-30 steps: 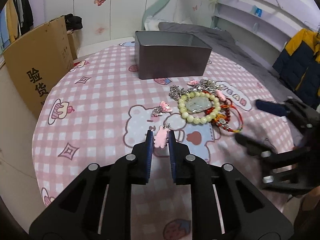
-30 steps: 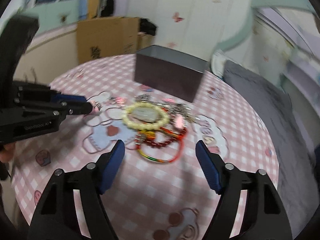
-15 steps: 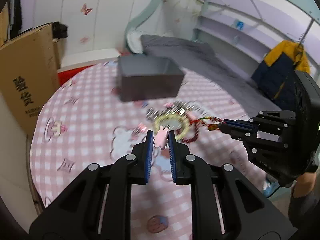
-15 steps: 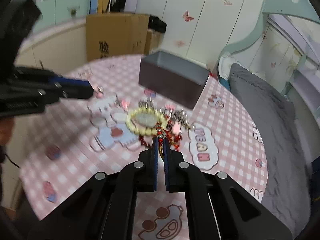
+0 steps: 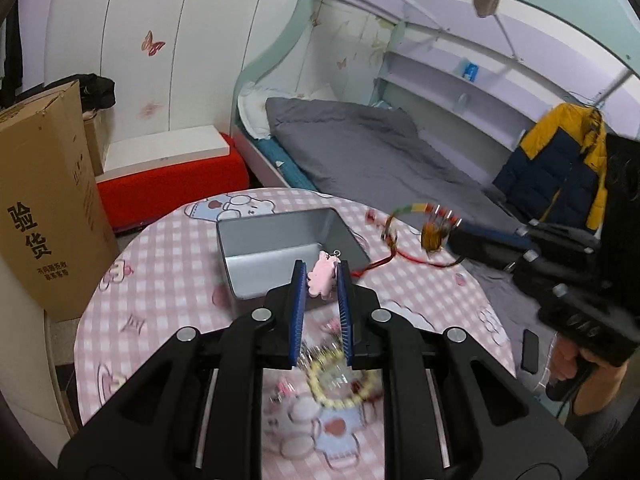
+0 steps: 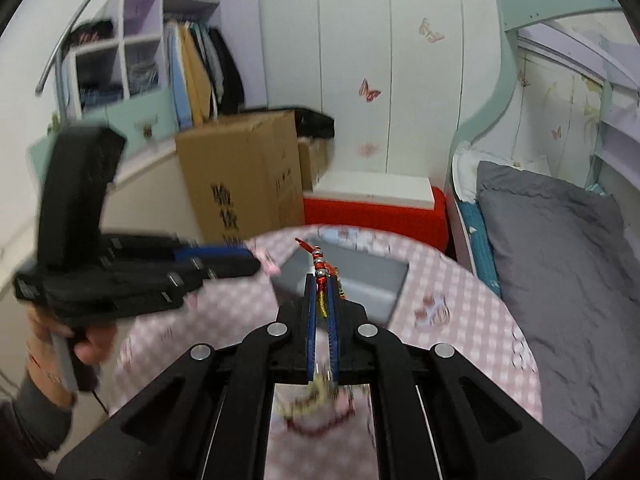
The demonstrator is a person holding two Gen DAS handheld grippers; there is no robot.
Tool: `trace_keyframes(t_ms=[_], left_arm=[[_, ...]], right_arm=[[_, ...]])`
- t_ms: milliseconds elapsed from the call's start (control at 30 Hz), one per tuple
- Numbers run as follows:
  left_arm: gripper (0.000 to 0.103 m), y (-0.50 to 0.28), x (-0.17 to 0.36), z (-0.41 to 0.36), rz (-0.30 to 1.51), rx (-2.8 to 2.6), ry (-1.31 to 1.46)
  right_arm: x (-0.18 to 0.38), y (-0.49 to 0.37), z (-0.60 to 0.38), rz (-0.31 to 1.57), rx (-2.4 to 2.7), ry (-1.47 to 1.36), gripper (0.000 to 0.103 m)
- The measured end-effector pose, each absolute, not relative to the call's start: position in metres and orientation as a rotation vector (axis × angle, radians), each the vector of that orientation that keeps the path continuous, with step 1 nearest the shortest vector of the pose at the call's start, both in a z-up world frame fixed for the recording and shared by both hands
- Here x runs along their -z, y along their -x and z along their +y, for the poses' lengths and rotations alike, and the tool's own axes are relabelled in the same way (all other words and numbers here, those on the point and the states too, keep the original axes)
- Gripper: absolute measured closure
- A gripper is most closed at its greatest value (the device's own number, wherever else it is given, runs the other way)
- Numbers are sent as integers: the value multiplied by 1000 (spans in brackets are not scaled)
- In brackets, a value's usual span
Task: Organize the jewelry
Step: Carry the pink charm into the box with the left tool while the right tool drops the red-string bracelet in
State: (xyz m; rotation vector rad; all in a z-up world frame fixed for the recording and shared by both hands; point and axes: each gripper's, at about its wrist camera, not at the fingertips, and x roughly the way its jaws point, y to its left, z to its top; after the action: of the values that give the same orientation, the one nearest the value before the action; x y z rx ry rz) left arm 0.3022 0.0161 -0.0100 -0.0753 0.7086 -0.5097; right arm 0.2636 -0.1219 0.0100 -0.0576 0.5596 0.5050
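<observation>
The left hand-held gripper [image 5: 320, 276] pinches a pink charm [image 5: 321, 278] above the tin [image 5: 280, 236] near the table's far edge. The right hand-held gripper [image 6: 322, 280] pinches a red cord bracelet [image 6: 322, 270]; its dangling loop, blurred, may snag the tin's rim or swing wide.

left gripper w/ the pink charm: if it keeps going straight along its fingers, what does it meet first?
Probably the grey metal box: the left gripper, shut on the pink charm, points at its open top. Depth is unclear, so it may hit the near wall first.
</observation>
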Motion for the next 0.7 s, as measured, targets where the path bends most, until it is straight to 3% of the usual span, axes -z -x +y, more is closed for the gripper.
trace_keyframes(t_ms=[167,433,700], left_arm=[[87,-344,28,12,764,504,98],[87,-380,66,-6,893,482,77],[87,-393,80,-13,955,458,67]], right_arm=[[-1,-296,-119,569,-490,17,99],[56,-335,-120,752,-500,-62,99],[67,-343,-128,805,-494,-110,96]])
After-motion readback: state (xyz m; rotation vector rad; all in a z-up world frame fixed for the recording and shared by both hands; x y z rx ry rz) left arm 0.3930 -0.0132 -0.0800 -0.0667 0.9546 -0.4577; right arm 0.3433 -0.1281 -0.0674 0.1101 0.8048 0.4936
